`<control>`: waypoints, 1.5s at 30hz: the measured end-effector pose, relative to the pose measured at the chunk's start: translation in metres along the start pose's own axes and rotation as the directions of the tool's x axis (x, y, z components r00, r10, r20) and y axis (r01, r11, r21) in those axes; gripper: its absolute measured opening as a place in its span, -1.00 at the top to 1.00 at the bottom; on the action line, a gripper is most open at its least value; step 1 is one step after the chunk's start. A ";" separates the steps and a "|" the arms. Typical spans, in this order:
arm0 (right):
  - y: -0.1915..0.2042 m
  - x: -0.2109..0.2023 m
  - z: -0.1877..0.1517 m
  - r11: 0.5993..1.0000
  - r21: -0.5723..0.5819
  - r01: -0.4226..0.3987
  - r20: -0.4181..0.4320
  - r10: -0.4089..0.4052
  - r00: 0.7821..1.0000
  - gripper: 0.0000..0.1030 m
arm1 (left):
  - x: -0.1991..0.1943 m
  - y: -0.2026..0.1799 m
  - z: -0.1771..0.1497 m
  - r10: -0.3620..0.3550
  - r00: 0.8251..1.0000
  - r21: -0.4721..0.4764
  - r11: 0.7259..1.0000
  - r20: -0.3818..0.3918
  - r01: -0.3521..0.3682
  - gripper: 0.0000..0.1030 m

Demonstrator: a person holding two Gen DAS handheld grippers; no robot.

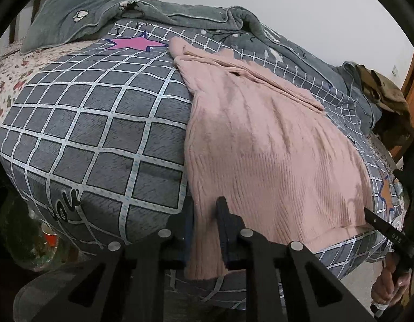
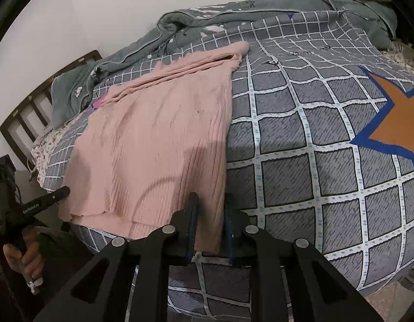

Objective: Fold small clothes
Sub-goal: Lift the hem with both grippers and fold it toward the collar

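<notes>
Bed: a grey quilt (image 1: 99,123) checked with white lines is spread over the mattress; a pink star (image 1: 134,43) is printed at 11 o'clock in the left wrist view, an orange star (image 2: 394,112) at 3 o'clock in the right wrist view.
Blanket: a grey-green fleece blanket (image 1: 180,13) is bunched along the wall at 12 o'clock.
Sweater: the pink ribbed sweater (image 1: 260,147) is laid flat on the quilt, centre to 5 o'clock in the left wrist view, its hem draped over the near bed edge.
Left gripper: the left gripper (image 1: 205,214) is seen clenched on the sweater's hem corner at 6 o'clock, knit pinched between both pads.
Right gripper: the right gripper (image 2: 211,212) is seen clamped on the opposite hem corner at 6 o'clock, fabric pressed between its pads.
</notes>
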State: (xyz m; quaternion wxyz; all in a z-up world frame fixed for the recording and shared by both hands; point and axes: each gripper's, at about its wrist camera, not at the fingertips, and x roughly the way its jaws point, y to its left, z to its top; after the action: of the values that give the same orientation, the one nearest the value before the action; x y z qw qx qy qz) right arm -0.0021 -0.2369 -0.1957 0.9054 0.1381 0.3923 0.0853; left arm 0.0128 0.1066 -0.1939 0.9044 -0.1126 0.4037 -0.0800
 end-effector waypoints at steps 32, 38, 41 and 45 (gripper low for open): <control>0.014 -0.061 0.147 0.955 0.093 -0.283 0.293 0.245 0.924 0.90 | -0.069 -0.016 0.151 -0.145 0.948 -0.144 0.971 0.283 0.192 0.86; 0.009 -0.036 0.209 0.940 0.136 -0.313 0.345 0.251 0.904 0.90 | -0.040 -0.020 0.215 -0.118 0.946 -0.170 0.970 0.303 0.176 0.86; 0.004 -0.015 0.234 0.933 0.161 -0.323 0.351 0.252 0.902 0.90 | -0.015 -0.020 0.239 -0.088 0.953 -0.176 0.974 0.289 0.143 0.86; 0.003 0.018 0.260 0.951 0.166 -0.262 0.327 0.197 0.924 0.90 | 0.024 -0.016 0.257 -0.059 0.963 -0.201 0.973 0.265 0.115 0.86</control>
State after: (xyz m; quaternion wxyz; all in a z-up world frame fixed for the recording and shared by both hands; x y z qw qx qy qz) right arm 0.2010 -0.2770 -0.0366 0.9196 0.2880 0.2346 0.1276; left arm 0.2197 0.1213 -0.0398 0.9272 -0.2364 0.2840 -0.0606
